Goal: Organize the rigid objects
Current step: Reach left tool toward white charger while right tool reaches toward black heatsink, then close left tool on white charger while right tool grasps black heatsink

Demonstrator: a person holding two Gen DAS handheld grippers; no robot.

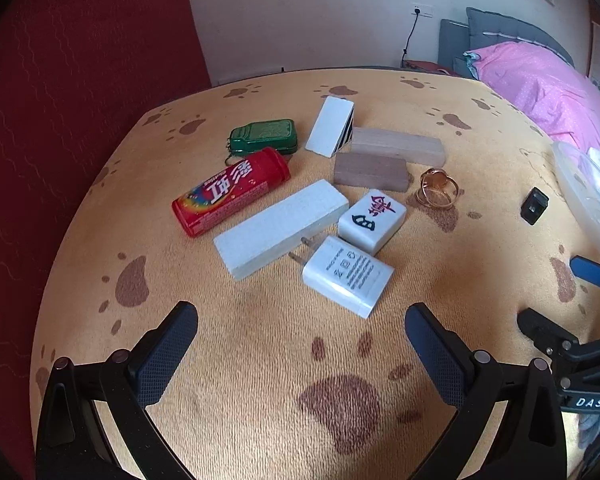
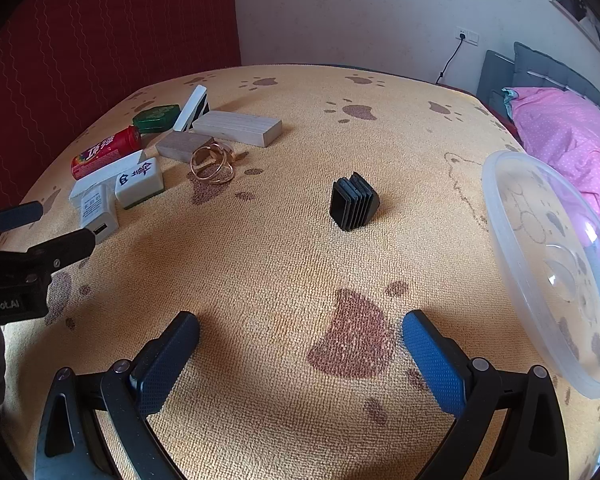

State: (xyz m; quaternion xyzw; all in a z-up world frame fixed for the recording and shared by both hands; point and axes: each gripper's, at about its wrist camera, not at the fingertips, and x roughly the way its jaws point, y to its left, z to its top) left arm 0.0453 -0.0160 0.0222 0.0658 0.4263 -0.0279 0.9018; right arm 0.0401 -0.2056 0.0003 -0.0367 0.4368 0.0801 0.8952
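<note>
Right wrist view puts the black ribbed plug dead ahead of the right gripper, far of its fingers and roughly centred between them, standing alone on the paw-print bench; the clear plastic bowl lies to the right of it, near the bench edge. Right fingers are spread wide and hold nothing. The plug's ribs run near-to-far, so its short width appears to face the fingers, though the fisheye distortion makes this uncertain. The left gripper is likewise spread and empty, with the white charger just far of it, prongs pointing far-left. Beyond the charger the mahjong tile, long white block, red candy tin, green tin, two wooden blocks and gold rings crowd together, several touching. The right gripper is nearer the plug, the left nearer the cluster. The bowl's far rim is cut off at the frame edge in both views.
</note>
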